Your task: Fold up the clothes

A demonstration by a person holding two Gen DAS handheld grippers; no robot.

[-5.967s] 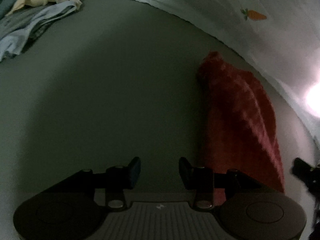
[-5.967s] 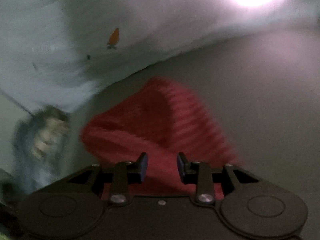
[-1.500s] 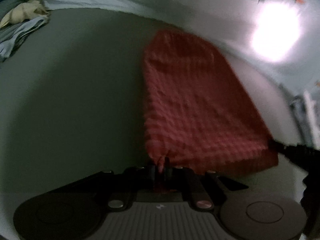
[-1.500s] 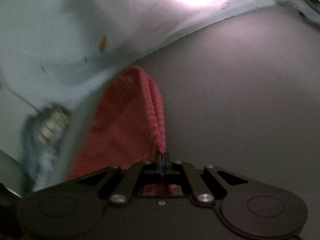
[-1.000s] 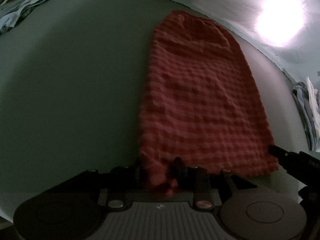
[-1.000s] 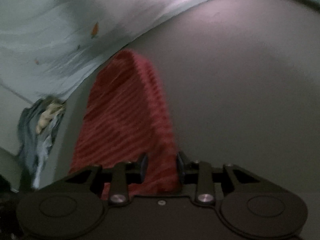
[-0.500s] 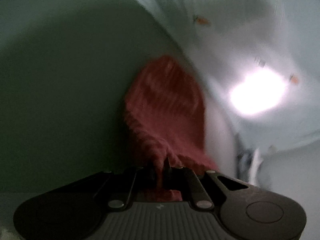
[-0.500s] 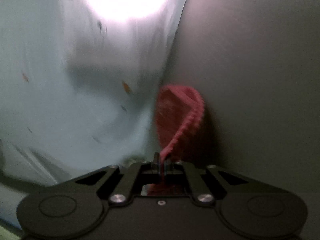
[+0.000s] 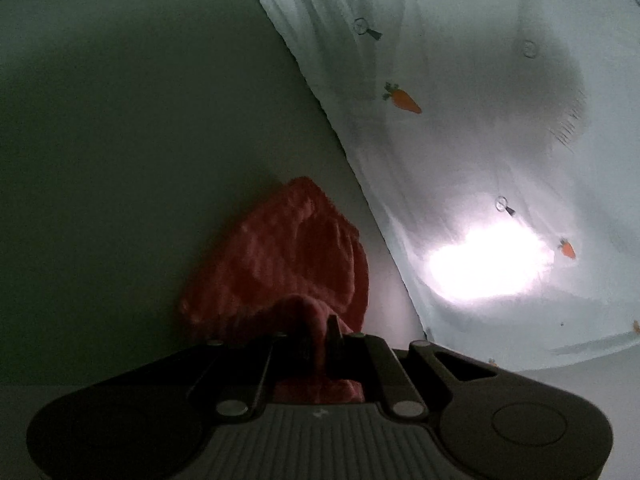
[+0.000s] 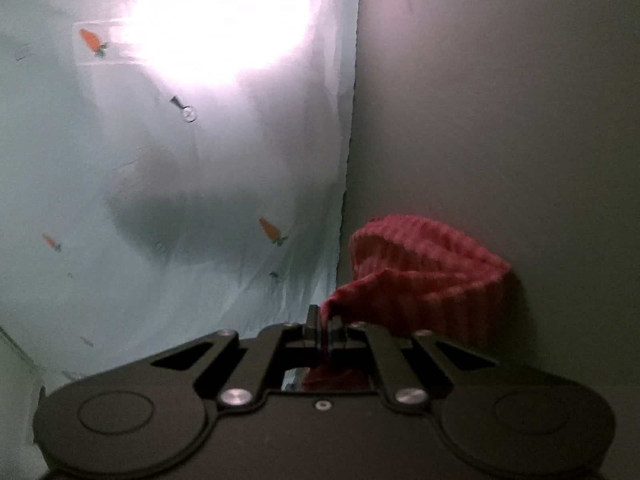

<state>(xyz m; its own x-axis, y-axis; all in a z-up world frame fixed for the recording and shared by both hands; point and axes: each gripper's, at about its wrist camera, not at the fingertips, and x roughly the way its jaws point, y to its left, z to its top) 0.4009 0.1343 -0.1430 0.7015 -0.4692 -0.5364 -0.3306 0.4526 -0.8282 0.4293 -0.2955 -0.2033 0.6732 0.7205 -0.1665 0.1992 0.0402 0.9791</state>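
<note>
- Two claws each pinch the same red knitted garment (image 9: 280,264).
- Left claw (image 9: 320,332): jaws closed tight on a bunched corner of the garment, which rises in a hump between them.
- Right claw (image 10: 320,320): jaws clamped on another edge; the cloth (image 10: 424,276) curves away in a loose arch.
- Garment's far end rests on the grey surface (image 9: 140,140), beside a pale carrot-print sheet (image 9: 460,120).
- A bright glare (image 10: 216,20) washes over the sheet.
</note>
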